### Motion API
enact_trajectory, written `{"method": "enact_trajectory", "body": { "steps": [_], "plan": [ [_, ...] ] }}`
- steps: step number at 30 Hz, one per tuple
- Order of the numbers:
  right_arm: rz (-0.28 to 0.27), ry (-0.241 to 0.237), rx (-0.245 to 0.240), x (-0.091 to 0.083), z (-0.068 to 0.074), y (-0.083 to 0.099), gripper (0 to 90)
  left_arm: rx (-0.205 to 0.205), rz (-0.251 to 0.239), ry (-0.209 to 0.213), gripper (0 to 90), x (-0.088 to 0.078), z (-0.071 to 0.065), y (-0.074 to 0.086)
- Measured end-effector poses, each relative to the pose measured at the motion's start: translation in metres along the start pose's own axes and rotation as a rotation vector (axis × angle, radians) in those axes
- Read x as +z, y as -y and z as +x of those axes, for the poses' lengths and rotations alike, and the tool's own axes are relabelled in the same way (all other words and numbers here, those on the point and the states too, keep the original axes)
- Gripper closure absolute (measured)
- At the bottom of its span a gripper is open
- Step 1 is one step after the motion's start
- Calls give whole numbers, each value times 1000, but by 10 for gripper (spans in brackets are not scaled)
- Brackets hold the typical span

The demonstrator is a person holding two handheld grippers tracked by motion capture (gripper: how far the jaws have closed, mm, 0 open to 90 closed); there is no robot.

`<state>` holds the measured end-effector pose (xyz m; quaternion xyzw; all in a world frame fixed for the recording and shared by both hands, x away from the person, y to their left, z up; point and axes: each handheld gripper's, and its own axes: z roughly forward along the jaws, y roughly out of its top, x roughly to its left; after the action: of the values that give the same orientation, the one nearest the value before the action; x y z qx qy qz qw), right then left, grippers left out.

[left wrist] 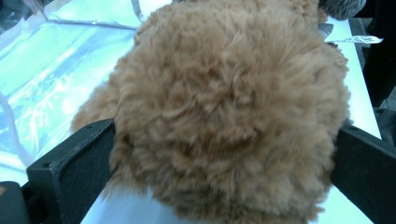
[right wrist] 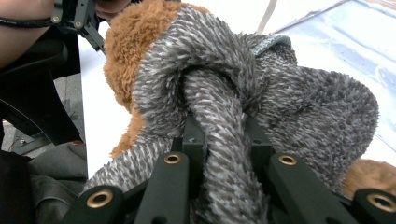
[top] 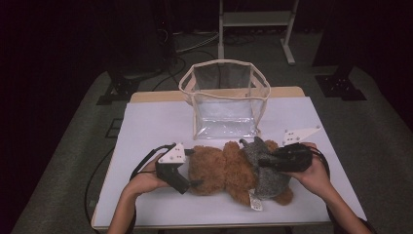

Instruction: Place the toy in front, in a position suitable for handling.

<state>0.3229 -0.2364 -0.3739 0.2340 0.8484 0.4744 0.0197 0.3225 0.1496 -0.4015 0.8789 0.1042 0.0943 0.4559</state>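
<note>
So here's where we are: the teddy bear [top: 219,170] is lying flat on the white tabletop [top: 146,122], long axis running left to right across it, just in front of the clear bag [top: 224,100] that stands open at the top. We've got it from both ends. Our left gripper [top: 187,183] has its fingers [left wrist: 79,158] spread wide around the fluffy brown end, one on each side of the fur, and they look pressed into it. Our right gripper [top: 265,161] comes in from the opposite end with its fingers [right wrist: 194,140] narrow, pinching a fold of the grey knit sweater [top: 265,170] the bear wears; in the right gripper view the fabric bunches up between them.

The thing that matters next, as we read it: the bag sits straight behind the bear's middle, about equally far from either hand, and the bear lies broadside to the opening. It looks about as long as the bag is wide, so we'd guess it needs lifting and maybe tipping end-first. A white tag [top: 255,201] hangs off the near side.
</note>
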Motion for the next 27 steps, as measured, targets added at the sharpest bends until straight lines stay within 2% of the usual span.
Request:
{"method": "enact_trajectory", "body": {
  "steps": [3,9,14,16,18,22,27],
  "plan": [
    [0,-1,7,-1,-2,1,752,-8,14,2,1,-1,2,3],
    [0,-6,13,-1,-3,0,748,-12,3,20,0,4,3,6],
    [8,15,-14,-4,1,-12,742,-19,3,29,0,12,1,6],
    [8,19,-25,-6,2,-16,742,-9,4,29,0,16,-1,5],
    [6,24,-27,-10,2,-20,742,-5,4,22,0,22,-3,2],
    [-8,29,-44,-14,5,-27,742,6,1,37,0,36,-8,-4],
    [2,21,-67,-7,9,-35,741,19,-10,75,0,65,-15,-24]
  ]
}}
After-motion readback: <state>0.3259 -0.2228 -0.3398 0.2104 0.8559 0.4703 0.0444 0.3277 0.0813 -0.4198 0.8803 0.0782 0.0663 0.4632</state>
